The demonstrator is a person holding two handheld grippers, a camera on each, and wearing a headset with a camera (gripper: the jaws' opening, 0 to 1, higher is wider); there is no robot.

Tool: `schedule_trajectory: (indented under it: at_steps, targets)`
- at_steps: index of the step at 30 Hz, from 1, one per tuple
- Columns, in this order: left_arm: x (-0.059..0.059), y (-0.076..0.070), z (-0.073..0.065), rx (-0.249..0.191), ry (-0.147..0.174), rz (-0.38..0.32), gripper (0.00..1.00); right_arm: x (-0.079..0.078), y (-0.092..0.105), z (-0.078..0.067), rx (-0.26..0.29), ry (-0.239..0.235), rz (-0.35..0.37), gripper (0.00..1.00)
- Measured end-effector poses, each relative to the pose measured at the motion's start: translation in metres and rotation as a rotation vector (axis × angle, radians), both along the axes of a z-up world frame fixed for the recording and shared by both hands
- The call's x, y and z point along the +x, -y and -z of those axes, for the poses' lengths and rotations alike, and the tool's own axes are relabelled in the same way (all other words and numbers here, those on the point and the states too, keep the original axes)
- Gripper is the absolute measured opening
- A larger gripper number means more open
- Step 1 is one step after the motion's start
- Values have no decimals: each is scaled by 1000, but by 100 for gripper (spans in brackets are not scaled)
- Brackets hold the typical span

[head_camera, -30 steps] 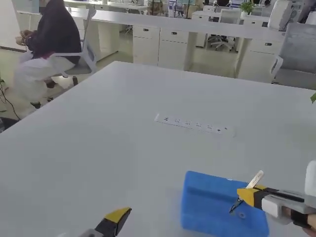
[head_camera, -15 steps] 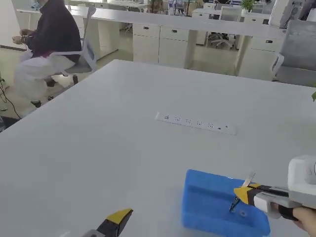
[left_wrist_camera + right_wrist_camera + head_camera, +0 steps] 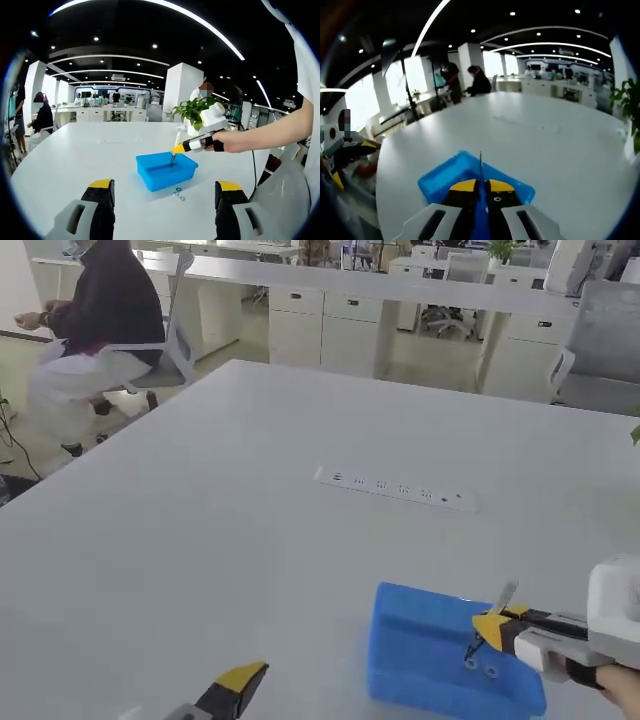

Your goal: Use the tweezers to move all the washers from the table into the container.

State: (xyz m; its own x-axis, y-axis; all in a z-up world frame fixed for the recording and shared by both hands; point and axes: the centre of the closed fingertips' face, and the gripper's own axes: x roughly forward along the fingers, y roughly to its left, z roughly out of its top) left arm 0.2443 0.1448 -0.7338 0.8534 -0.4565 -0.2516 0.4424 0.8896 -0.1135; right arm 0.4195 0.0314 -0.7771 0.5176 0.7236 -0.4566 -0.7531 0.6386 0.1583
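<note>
**A:** Since the tweezers [image 3: 476, 647] hung over the container [image 3: 400, 640] a second ago, what is new?

**B:** Entry, washers [image 3: 490, 671] in container: one on the blue floor then, two small rings now, side by side just under the tweezer tip. Judged: one newly dropped in.

**A:** Grippers?

**B:** Right gripper [image 3: 492, 628]: clamped on the tweezers, over the container's right part, barely shifted. Whether the tweezer tips are parted, I cannot tell. Left gripper [image 3: 166, 185]: jaws wide apart, nothing held, low over the table [image 3: 250, 540], unmoved.

**A:** Outstanding?

**B:** Loose washers [image 3: 178, 194]: a few, on the table just in front of the container. Task part done, and the tweezers probably go back for those next.
</note>
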Motion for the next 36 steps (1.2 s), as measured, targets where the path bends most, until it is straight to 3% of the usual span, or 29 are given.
schedule_trajectory:
  at_steps: [9, 17, 20, 25, 36]
  targets:
    - [0, 0, 0, 1, 0, 2, 84, -35, -11, -32, 93, 11, -20, 4]
    - [-1, 1, 1, 3, -4, 8, 83, -68, -16, -39, 132, -18, -57, 4]
    - [-1, 2, 1, 6, -6, 10, 83, -77, -17, -33, 111, -22, -79, 4]
    - [-2, 2, 1, 6, -6, 12, 83, -89, -18, -12, 61, -40, -110, 4]
    - [-2, 2, 2, 12, -11, 14, 83, -92, -25, 25, -67, -13, -203, 4]
